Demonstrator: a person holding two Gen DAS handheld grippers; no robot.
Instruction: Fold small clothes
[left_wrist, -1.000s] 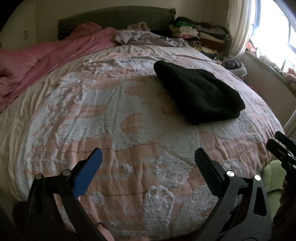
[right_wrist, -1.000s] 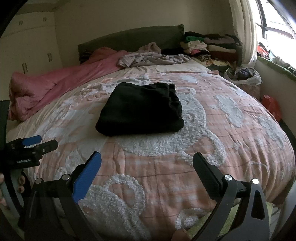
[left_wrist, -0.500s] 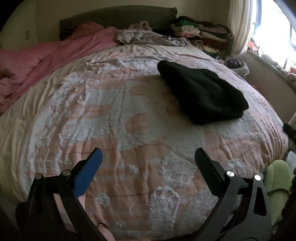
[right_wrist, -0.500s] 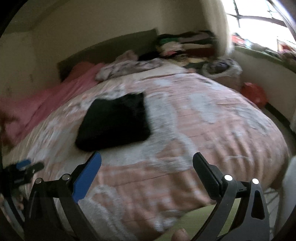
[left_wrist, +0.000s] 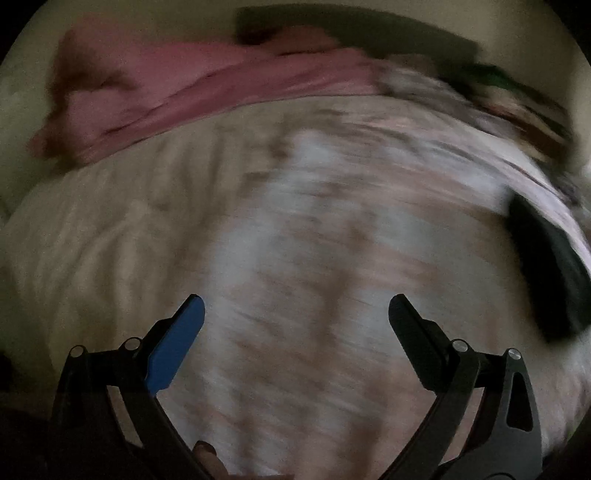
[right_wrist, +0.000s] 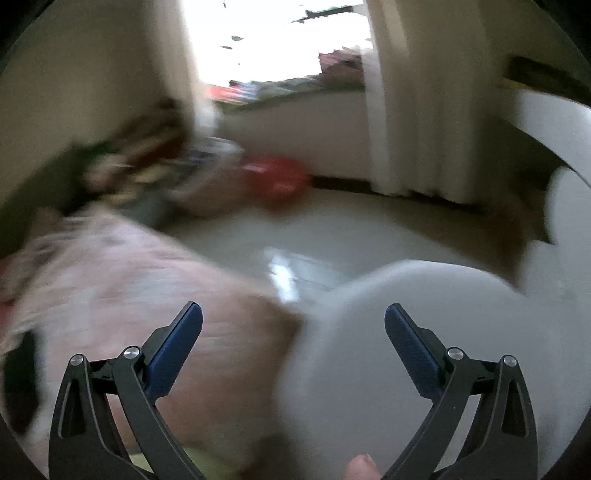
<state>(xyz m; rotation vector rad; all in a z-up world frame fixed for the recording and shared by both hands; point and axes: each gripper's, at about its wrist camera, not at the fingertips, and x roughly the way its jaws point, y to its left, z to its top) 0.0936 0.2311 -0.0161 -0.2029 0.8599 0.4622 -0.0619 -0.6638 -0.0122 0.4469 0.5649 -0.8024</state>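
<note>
Both grippers held wide and empty over a blurred bed.

The left gripper (left_wrist: 295, 314) is seen above open pink bedspread (left_wrist: 314, 240); the folded black garment (left_wrist: 546, 266) lies at the frame's right edge. The right gripper (right_wrist: 293, 317) spans the bedspread's edge, bare floor (right_wrist: 295, 236) beyond, and what may be a white tub (right_wrist: 424, 332) at lower right.

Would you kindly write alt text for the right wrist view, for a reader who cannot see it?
Motion-blurred fisheye view: the open, empty right gripper points past the corner of a pink patterned bedspread toward a pale floor, with a blurred white rounded object near its fingers. Beyond are a bright window, cream curtains and a red item on the floor.
</note>
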